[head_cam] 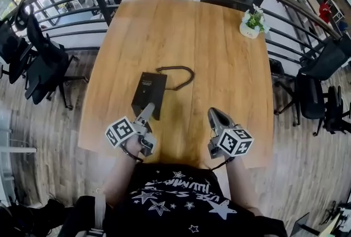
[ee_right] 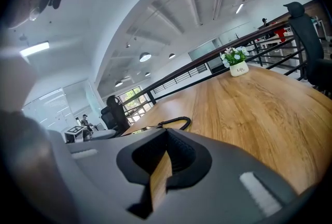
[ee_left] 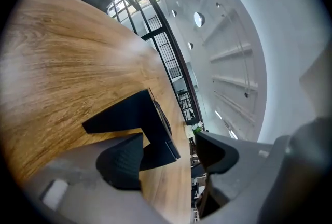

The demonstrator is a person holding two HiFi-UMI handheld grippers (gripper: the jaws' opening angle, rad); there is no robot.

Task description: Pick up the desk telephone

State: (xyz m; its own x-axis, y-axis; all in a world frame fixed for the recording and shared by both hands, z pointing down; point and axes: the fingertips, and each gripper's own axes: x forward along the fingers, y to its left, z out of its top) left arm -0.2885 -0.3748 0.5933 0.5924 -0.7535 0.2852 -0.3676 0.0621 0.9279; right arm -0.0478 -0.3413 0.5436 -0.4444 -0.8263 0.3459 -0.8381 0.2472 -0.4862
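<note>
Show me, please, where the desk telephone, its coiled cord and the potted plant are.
desk telephone point(head_cam: 148, 90): head view, middle of its black top.
coiled cord point(head_cam: 192, 72): head view, right bend of its loop.
potted plant point(head_cam: 254, 20): head view, its green leaves.

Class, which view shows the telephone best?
Head view: nearly the whole telephone and cord, from above. Left gripper view shows it close, partly behind a jaw; right gripper view shows only its cord.

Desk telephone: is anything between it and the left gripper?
Nothing visible. The left gripper, jaws apart, is at the desk telephone's near end; the coiled cord lies beyond it, the potted plant at the far corner.
</note>
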